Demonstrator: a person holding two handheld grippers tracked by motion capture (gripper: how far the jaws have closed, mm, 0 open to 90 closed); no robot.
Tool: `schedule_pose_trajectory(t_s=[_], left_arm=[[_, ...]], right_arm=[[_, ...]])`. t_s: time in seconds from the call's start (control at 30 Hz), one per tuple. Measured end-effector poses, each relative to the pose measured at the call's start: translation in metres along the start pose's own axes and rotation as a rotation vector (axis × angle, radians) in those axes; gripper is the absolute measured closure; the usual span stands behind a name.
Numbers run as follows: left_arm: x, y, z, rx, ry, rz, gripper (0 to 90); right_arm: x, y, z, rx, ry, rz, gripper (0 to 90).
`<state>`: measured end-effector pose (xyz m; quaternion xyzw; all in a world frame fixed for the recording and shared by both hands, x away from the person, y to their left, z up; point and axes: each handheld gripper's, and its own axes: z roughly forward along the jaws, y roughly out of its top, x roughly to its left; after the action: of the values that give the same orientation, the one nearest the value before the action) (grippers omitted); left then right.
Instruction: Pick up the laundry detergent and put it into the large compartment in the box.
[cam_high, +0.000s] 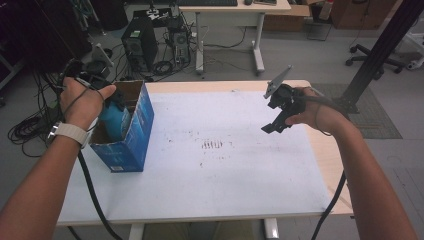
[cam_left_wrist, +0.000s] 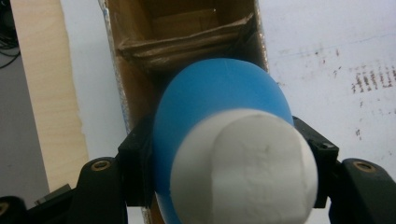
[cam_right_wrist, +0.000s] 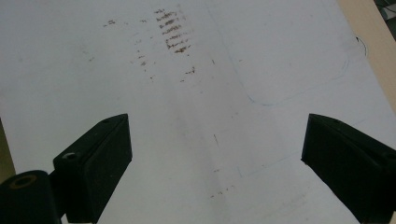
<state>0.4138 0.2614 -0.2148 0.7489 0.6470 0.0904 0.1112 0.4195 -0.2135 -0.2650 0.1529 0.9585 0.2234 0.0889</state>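
Note:
A blue, egg-shaped object with a white end is clamped between the two black jaws of my left gripper. In the high view that blue object hangs inside the mouth of an open blue cardboard box at the table's left, with my left gripper above the box. The box's brown inside lies straight below the object. Over the table's right side my right gripper is held in the air, open; its jaws stand wide apart with nothing between them.
A white sheet with brown smudges covers the wooden table. Cables trail from both grippers. Beyond the far edge are a computer tower, a desk and a black post.

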Motion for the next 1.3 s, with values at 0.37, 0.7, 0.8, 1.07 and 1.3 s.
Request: schedule_pose_trajectory(t_s=[0.37, 0.7, 0.8, 1.07, 1.3], left_arm=[[0.002, -0.004, 0.016, 0.011, 0.005, -0.003, 37.2], [0.004, -0.006, 0.026, 0.014, 0.006, -0.005, 37.2], [0.003, -0.006, 0.029, 0.016, 0.007, 0.001, 37.2], [0.0, -0.008, 0.038, 0.023, 0.008, 0.005, 37.2], [0.0, -0.01, 0.045, 0.027, 0.005, 0.005, 37.2]], right_arm=[[0.0, -0.001, 0.001, 0.001, 0.002, 0.002, 8.7], [-0.001, -0.001, 0.004, 0.003, 0.007, 0.002, 8.7], [-0.001, -0.001, 0.004, 0.003, 0.006, 0.002, 8.6], [-0.001, -0.002, 0.005, 0.003, 0.005, 0.004, 8.6], [-0.001, -0.004, 0.005, 0.003, 0.007, 0.009, 8.6]])
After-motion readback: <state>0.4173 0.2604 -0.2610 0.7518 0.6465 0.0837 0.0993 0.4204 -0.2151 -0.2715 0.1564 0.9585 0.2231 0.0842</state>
